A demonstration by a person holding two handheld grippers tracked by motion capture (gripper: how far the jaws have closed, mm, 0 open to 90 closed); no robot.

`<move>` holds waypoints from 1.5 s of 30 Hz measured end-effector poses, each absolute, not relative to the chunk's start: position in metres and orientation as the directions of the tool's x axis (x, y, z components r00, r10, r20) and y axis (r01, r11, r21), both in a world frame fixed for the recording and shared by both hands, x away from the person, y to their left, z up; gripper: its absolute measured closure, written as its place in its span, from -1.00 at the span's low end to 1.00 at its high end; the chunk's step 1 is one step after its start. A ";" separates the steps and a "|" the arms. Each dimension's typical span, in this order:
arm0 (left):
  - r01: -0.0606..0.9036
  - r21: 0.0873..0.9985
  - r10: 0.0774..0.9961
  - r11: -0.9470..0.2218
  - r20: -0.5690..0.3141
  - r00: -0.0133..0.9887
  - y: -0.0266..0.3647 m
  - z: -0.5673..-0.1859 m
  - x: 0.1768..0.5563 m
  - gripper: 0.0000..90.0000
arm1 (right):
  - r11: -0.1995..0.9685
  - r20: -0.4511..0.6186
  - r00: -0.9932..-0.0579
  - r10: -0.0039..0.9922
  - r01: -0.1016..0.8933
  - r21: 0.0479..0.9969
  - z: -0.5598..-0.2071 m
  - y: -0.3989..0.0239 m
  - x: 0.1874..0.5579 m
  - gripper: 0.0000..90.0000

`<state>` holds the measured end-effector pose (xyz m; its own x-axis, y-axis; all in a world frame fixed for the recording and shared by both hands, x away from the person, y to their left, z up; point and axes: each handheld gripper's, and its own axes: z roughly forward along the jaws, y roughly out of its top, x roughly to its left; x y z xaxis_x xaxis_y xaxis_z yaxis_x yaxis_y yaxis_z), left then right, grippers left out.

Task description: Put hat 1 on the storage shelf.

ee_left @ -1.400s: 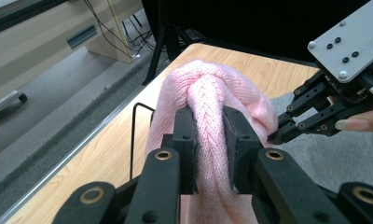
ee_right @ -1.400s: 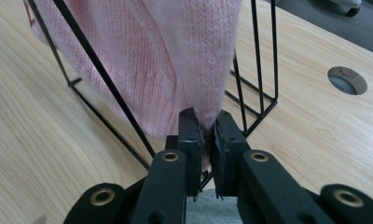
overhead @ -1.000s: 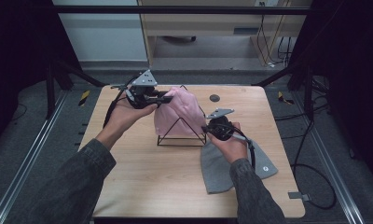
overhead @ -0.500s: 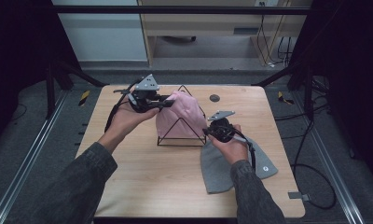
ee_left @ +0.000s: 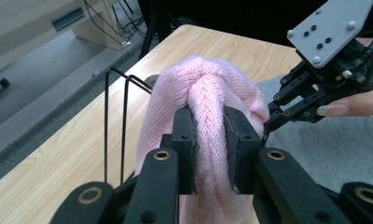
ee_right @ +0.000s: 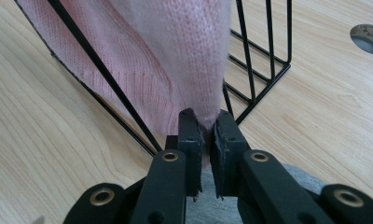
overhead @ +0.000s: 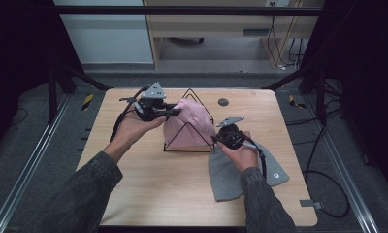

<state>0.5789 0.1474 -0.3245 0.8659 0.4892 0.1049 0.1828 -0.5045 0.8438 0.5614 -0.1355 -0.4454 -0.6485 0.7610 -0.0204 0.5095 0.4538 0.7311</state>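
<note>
Left gripper (ee_left: pixel 208 149) clamped on the pink knit hat's (overhead: pixel 189 127) crown fold, right gripper (ee_right: pixel 204 140) pinching its lower edge, hat draped over the wire rack (overhead: pixel 202 104) between them — uneven pull likely tips rack or snags knit.

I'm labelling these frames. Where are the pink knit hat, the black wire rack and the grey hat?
pink knit hat (overhead: pixel 189 127), high view, its side panel.
black wire rack (overhead: pixel 188 91), high view, its rear peak.
grey hat (overhead: pixel 225 174), high view, its flat middle.
</note>
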 end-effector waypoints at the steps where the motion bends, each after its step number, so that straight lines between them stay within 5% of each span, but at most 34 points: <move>1: 0.181 0.842 0.486 -0.508 0.108 0.867 0.147 -0.325 0.578 0.68 | 0.454 -0.020 -0.648 0.762 0.511 0.730 -0.446 -0.136 0.562 0.85; 15: 0.184 0.822 0.472 -0.539 0.113 0.874 0.139 -0.334 0.576 0.67 | 0.452 -0.048 -0.614 0.788 0.524 0.722 -0.440 -0.149 0.550 0.12; 25: 0.199 0.823 0.471 -0.532 0.093 0.877 0.136 -0.339 0.575 0.61 | 0.408 -0.086 -0.525 0.847 0.537 0.738 -0.431 -0.187 0.543 -0.12; 34: 0.228 0.847 0.534 -0.481 0.077 0.842 0.150 -0.327 0.568 0.08 | 0.347 -0.046 -0.440 0.897 0.634 0.691 -0.437 -0.229 0.553 -0.33; 38: 0.270 0.850 0.573 -0.453 0.045 0.819 0.168 -0.324 0.561 -0.31 | 0.334 -0.023 -0.419 0.908 0.689 0.643 -0.445 -0.245 0.561 -0.19; 45: 0.328 0.834 0.578 -0.443 -0.014 0.816 0.189 -0.339 0.545 -0.66 | 0.327 0.017 -0.419 0.908 0.733 0.597 -0.456 -0.252 0.573 -0.07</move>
